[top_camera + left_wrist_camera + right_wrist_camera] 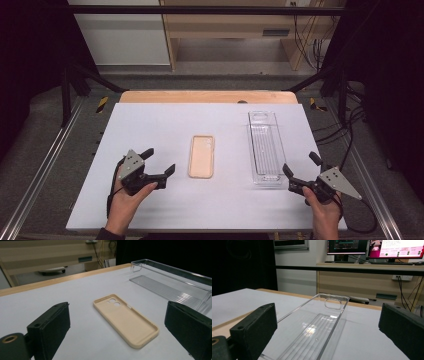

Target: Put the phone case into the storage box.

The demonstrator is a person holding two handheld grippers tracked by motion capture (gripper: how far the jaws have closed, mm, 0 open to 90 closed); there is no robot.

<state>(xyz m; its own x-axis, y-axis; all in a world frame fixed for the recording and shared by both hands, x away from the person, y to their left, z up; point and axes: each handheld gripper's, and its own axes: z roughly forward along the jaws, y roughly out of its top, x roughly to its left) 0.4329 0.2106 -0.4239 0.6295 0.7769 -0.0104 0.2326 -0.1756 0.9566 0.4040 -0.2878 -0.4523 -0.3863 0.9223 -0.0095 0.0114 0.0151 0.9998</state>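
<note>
Down at the lower left of the high view, a hand holds the left gripper [161,161] just above the white table [160,125], jaws spread wide with nothing between them, pointing toward the middle of the frame. Over at the lower right, the other hand has the right gripper [301,167], and it too stands wide open and empty, its jaws angled up and left toward the near end of the clear tray [265,147].

Move a little further in, and at the centre of the high view lies the phone case [201,156], beige, flat on the table with its hollow side up, long side running away from the person. It sits just to the right of the left gripper's jaws, apart from them. In the left gripper view the phone case [126,320] lies between the two black jaws and beyond them, slanting from the centre down to the lower right, camera cut-outs at its far end. Nothing touches it.

To the right of the case, well apart from it, the clear tray lies lengthwise, ribbed floor showing, a handle slot at its far end. In the right gripper view the clear tray [317,327] runs up from the bottom centre between the open jaws, its near end close to them.

Further back, in the upper half of the high view, the table's wooden edge [207,96] shows, then grey floor and pale wooden furniture at the top.
</note>
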